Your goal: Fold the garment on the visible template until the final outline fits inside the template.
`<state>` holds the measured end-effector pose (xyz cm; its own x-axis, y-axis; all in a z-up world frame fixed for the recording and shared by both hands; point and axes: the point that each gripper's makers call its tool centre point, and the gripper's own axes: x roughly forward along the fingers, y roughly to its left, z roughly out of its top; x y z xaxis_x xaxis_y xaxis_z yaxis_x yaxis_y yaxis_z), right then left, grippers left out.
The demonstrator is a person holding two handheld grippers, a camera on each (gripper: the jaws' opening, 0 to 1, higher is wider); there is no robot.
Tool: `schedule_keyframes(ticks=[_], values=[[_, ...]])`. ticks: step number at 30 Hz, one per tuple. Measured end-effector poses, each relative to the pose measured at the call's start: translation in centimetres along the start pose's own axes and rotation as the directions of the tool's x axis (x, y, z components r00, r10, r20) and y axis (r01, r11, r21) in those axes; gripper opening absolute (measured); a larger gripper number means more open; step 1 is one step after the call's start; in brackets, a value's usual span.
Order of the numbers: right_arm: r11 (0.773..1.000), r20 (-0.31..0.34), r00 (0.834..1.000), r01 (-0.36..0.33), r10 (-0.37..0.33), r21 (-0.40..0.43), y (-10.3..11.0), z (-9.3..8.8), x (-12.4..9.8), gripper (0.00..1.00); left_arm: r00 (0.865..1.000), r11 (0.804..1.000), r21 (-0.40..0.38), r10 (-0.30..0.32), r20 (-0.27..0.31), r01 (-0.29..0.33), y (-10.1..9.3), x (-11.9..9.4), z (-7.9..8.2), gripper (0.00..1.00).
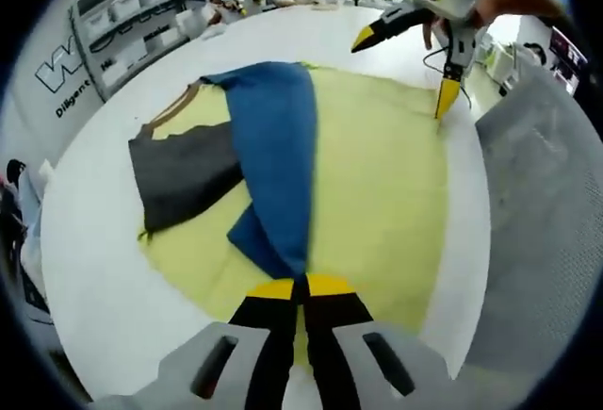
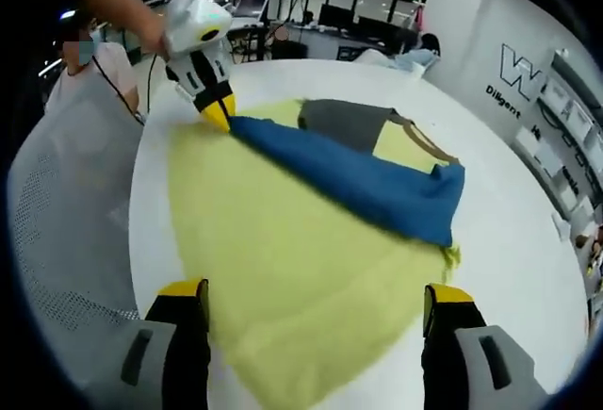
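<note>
White round table (image 1: 104,269) carries a yellow template cloth (image 1: 377,193). On it lies the garment: a blue part (image 1: 278,146) folded into a long band across a dark grey part (image 1: 184,172) with a tan neck edge.

Left gripper (image 1: 301,287): jaws pressed together, pinching the blue band's near end. In the right gripper view it (image 2: 219,108) clamps the same blue end (image 2: 358,179); cloth between the tips is hidden.

Right gripper (image 2: 316,302): jaws spread wide, nothing between them, above the yellow cloth (image 2: 283,278). In the left gripper view it (image 1: 407,66) hangs released past the cloth's far edge. White mesh (image 1: 546,203) at the side, cut off.
</note>
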<state>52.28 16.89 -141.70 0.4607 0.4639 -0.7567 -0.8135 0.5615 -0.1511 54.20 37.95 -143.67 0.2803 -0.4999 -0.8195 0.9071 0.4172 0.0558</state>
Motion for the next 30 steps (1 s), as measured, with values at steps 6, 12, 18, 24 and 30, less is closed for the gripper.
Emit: schedule_keyframes(ticks=[6, 12, 18, 24, 30], values=[[1.000, 0.000, 1.000, -0.007, 0.007, 0.001, 0.3, 0.4, 0.4, 0.92, 1.000, 0.998, -0.067, -0.010, 0.011, 0.010, -0.1, -0.7, 0.8, 0.00], [1.000, -0.011, 1.000, -0.014, 0.014, 0.013, 1.0, -0.2, 0.5, 0.92, 0.999, 0.992, -0.124, -0.029, 0.019, 0.031, -0.2, -1.2, 2.0, 0.00], [0.999, -0.033, 0.999, -0.010, 0.011, 0.030, 1.1, -1.6, -0.1, 0.92, 0.998, 0.991, -0.129, -0.030, 0.047, 0.036, -0.1, -1.3, 3.6, 0.00], [0.996, 0.010, 1.000, 0.008, -0.008, 0.090, 1.0, -0.6, -0.6, 0.90, 0.995, 0.991, -0.124, -0.045, 0.088, 0.056, -0.8, -1.5, 5.6, 0.00], [0.993, 0.058, 0.998, -0.003, -0.004, 0.114, 1.9, 1.3, -0.2, 0.83, 0.985, 0.978, -0.157, -0.121, 0.126, 0.140, -3.4, -1.1, 6.8, 0.00]])
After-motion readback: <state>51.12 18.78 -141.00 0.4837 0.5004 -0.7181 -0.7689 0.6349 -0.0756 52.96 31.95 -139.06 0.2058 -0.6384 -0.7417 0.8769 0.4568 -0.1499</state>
